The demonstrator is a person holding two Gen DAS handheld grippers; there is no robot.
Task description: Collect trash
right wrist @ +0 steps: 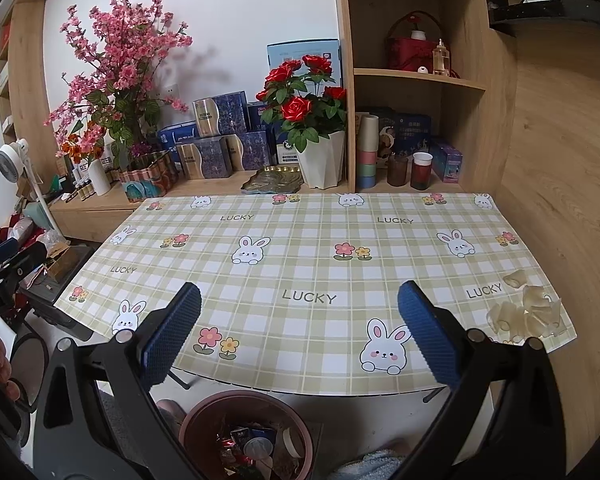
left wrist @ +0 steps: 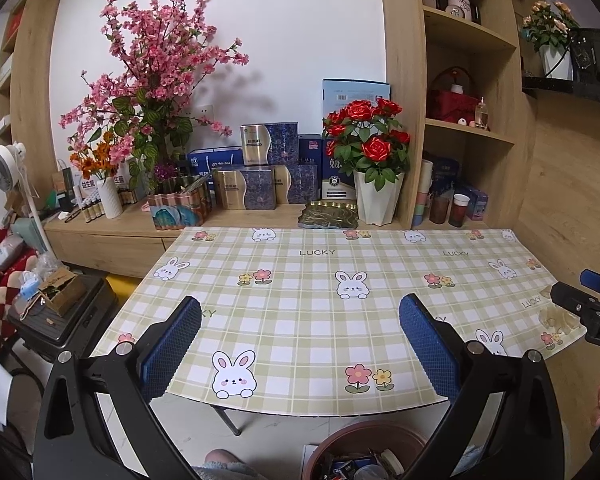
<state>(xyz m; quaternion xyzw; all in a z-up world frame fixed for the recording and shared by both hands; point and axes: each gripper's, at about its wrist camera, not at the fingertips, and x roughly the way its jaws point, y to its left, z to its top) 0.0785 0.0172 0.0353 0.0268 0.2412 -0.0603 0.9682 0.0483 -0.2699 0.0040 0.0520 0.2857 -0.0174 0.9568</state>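
Pale yellowish peel scraps (right wrist: 528, 310) lie in a small heap at the table's front right corner, with one more piece (right wrist: 516, 279) just behind; they show faintly in the left wrist view as peel scraps (left wrist: 556, 316). A brown round bin (right wrist: 246, 436) holding wrappers and a can stands on the floor under the table's front edge, seen also as the bin (left wrist: 364, 452). My right gripper (right wrist: 300, 334) hangs open over the front edge with nothing between its blue pads, left of the scraps. My left gripper (left wrist: 300, 336) is open and holds nothing too.
The table (right wrist: 320, 240) wears a green checked cloth with rabbits and flowers. Behind it a wooden ledge carries a white pot of red roses (right wrist: 324, 160), blue boxes (right wrist: 216, 156), a pink blossom arrangement (right wrist: 116, 72) and cups (right wrist: 420, 170). A fan (left wrist: 8, 172) and clutter stand at the left.
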